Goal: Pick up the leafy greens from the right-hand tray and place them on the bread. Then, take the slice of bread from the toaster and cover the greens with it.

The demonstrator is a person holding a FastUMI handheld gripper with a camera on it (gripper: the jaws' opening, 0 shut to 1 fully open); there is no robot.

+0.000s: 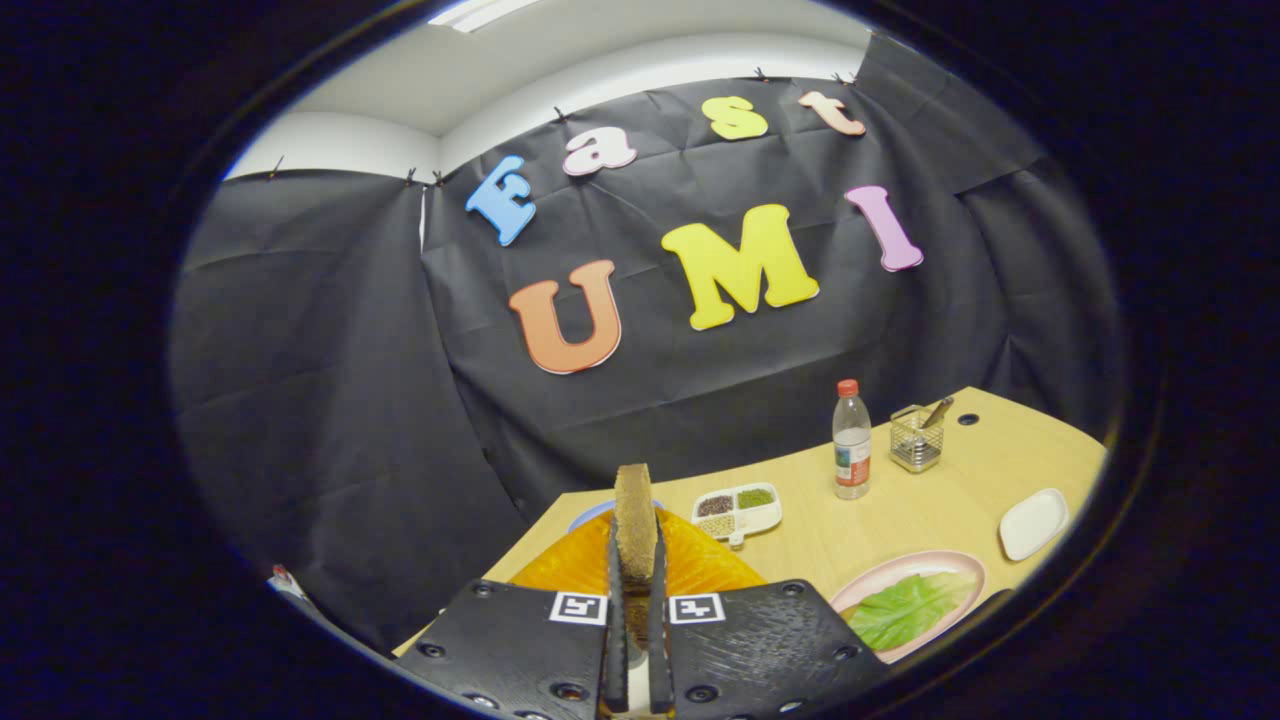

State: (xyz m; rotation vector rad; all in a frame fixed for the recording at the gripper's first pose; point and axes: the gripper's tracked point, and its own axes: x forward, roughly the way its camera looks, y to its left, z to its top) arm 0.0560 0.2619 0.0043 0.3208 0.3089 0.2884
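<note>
A pale wooden table (900, 520) stands against the black cloth wall, and you see it from just above the gripper (634, 610), whose two black fingers rise from the near side. The fingers are nearly closed, both pressing on a slice of brown bread (634, 530) held on edge between them. Its long axis stands upright, with its thin crust facing you.

Right beneath the slice is a rounded orange shape (690, 565), probably the toaster; the fingers hide most of it, and a sliver of something blue shows behind it.

The relation that matters: the pink plate (960, 562) with the green leaf (905, 608) lies to the right of the fingers and a little below them, near the table's front. By my judgement, the slice must travel right and tip flat to cover the leaf.

The plate's near rim is cut off. Whether bread lies under the leaf cannot be seen.

Further back, well apart from the plate, stand a small white divided tray of seeds (738, 510), a clear bottle with a red cap (851, 445), a wire basket (916, 440) and a small white dish (1033, 522).
</note>
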